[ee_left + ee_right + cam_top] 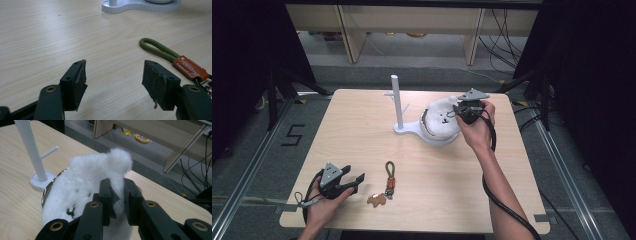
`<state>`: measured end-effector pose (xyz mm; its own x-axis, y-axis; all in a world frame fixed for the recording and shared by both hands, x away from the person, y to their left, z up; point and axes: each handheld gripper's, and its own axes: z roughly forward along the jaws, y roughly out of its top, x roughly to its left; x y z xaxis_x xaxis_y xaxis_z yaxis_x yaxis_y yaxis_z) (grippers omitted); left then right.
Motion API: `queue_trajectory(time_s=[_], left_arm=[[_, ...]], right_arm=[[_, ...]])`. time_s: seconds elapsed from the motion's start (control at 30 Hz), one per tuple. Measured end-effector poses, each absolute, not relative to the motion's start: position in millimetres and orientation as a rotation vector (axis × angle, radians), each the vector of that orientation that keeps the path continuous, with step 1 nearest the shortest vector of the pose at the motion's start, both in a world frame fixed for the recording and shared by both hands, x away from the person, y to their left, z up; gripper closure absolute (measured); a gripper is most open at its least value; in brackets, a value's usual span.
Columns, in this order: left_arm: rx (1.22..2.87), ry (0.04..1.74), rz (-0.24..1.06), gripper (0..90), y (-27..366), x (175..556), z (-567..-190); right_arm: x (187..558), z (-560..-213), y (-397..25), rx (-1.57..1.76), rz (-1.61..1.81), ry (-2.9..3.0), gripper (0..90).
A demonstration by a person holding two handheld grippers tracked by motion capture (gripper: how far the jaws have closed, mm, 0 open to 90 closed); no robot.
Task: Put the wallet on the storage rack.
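— White fluff is pinched at the centre of the right gripper view, isn't it?

— Yes. The right gripper point(117, 195) has its fingers clenched on an ear-like flap of the white plush item point(85, 182). A metal rim curves along the plush's left edge there.

— Where does that sit in the high view?

— Right of centre, on the round end of the white stand base point(432, 136). The person's right hand point(477, 125) holds the gripper against the plush's right side. The stand's white pole point(397, 100) rises upright just left of it, with a short peg sticking out sideways.

— And the left gripper?

— Lower left of the high view, low over the pale wooden tabletop point(362, 130). The left gripper point(115, 75) has its fingers spread apart with bare wood between them.

— Anything close by?

— A keychain point(389, 179) lies just right of it: green cord loop, brown leather tab, metal parts below. In the left gripper view it lies beside the right-hand finger point(160, 85); contact I cannot tell.
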<state>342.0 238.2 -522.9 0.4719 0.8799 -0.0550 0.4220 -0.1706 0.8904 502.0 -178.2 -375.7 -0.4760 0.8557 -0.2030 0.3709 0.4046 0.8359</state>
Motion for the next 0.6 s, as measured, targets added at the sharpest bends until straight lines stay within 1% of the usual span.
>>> queue_trajectory(time_s=[0.27,0.6], left_arm=[[1.782,1.106,0.609,34.8,238,342,-523],[1.785,1.1,0.603,34.8,237,342,-523]], right_arm=[[502,-383,-167,1.008,0.905,2.051,78.9],[502,-383,-154,0.894,0.794,2.044,78.8]])
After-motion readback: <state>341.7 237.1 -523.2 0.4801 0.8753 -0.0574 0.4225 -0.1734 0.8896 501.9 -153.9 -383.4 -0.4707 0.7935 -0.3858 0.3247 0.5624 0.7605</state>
